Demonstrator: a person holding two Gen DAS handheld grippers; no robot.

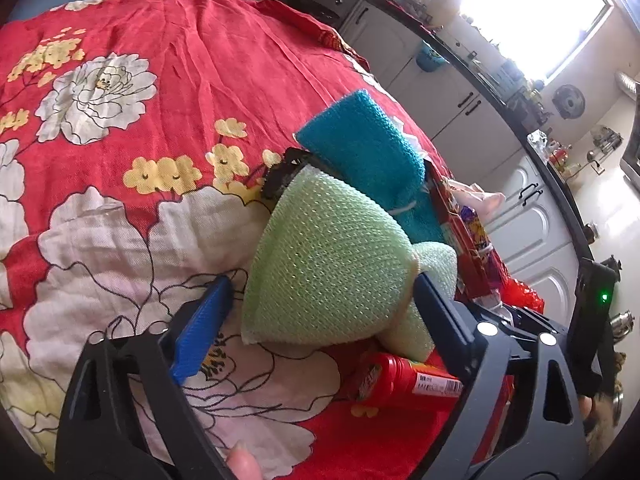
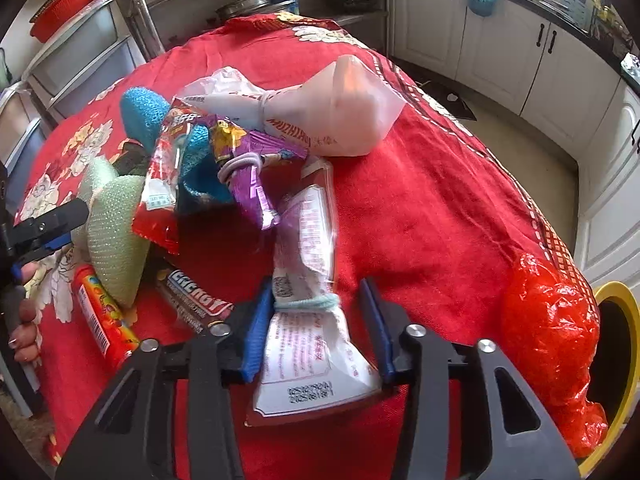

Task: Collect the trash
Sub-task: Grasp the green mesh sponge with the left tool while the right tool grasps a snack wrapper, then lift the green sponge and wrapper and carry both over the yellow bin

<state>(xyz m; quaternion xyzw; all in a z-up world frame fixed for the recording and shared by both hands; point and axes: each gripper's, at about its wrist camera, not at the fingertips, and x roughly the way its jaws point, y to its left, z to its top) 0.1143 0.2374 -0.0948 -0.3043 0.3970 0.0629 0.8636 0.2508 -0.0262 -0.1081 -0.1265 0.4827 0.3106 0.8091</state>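
My right gripper (image 2: 316, 320) has its jaws spread around a white printed wrapper (image 2: 308, 280) tied with a pale band, not visibly clamped; it lies on the red cloth of the bench (image 2: 440, 208). My left gripper (image 1: 320, 304) straddles a green mesh sponge (image 1: 320, 264), jaws released, pads just beside it. I judge the risk is the slick wrapper sliding out as the jaws close, or the left grabbing a sponge that may not be trash. Only the right view shows the yellow-rimmed bin (image 2: 624, 320) with its red bag (image 2: 548, 328) at the bench edge; only the left view shows the sponge's fit between the pads.
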